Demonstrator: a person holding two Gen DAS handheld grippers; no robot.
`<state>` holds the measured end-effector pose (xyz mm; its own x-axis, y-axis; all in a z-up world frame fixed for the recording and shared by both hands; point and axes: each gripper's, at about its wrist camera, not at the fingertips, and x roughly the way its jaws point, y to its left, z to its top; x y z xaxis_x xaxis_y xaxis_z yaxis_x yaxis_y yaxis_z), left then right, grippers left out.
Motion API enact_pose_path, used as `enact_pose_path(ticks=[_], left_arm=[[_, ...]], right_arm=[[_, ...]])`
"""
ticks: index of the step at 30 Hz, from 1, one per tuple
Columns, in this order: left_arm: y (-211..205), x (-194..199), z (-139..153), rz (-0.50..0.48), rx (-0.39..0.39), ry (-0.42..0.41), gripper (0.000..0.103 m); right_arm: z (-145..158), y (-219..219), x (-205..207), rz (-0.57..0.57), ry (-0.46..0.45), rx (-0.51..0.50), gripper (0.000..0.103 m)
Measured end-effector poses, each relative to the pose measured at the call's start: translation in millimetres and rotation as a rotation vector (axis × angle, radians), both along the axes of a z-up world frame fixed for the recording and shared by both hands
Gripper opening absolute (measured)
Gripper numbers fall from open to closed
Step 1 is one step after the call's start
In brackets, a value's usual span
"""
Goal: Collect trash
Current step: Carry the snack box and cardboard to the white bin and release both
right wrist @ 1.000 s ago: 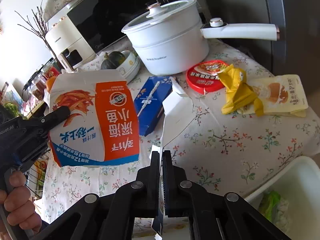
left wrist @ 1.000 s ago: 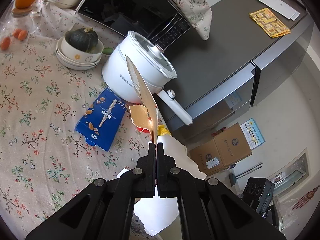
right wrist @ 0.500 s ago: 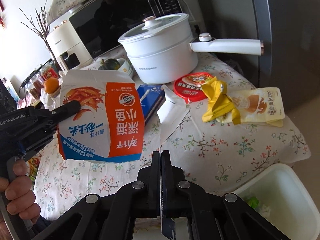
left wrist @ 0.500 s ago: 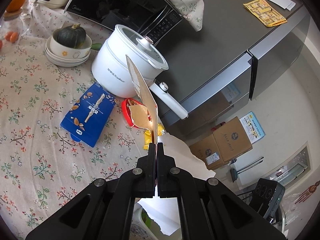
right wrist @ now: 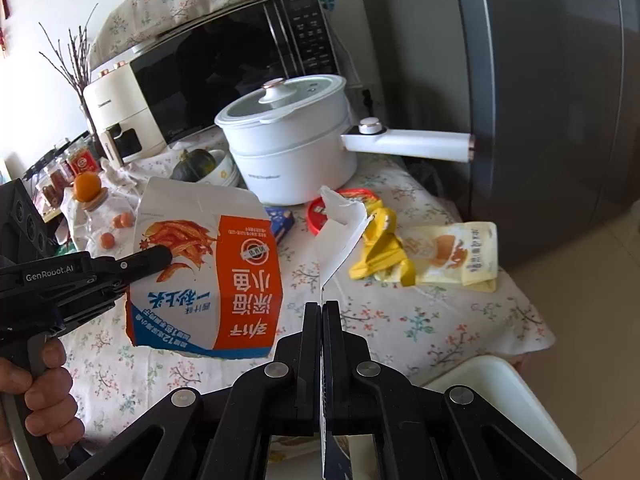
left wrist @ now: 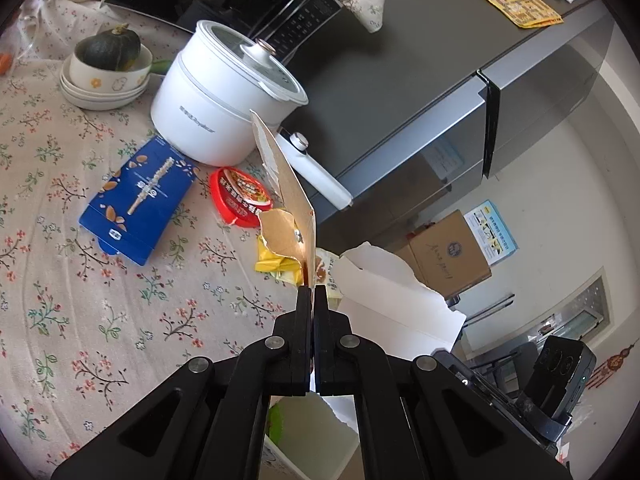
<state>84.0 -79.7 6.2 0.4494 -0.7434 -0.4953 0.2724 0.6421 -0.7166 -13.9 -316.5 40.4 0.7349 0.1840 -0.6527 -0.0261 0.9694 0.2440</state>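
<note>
Holding the torn orange-and-white carton (right wrist: pixel 208 276) pinched edge-on in the left tool (left wrist: pixel 312 292) and a white card scrap (right wrist: pixel 340 232) in the right tool (right wrist: pixel 322 308), both should likely travel over the white bin (right wrist: pixel 500 392) below-right before either releases.

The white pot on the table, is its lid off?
No, the white pot has its glass lid sitting on top, knob up, as the right wrist view shows plainly.
</note>
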Motion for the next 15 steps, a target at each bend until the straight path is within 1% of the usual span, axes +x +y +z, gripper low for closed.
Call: enact_pose_path(ticks=[5, 10, 15], left_arm=[[-44.2, -14.0, -2.4, -0.090, 0.009, 0.006, 0.000], [-90.8, -33.8, -11.5, -0.175, 0.046, 0.013, 0.000], [-125.7, -50.4, -23.0, -0.238, 0.082, 0.023, 0.000]], right_arm=[[1.5, -23.0, -20.3, -0.063, 0.017, -0.053, 0.000], [-5.6, -38.4, -38.4, -0.113, 0.065, -0.126, 0.000], [-13.2, -35.3, -56.2, -0.139, 0.082, -0.272, 0.000]])
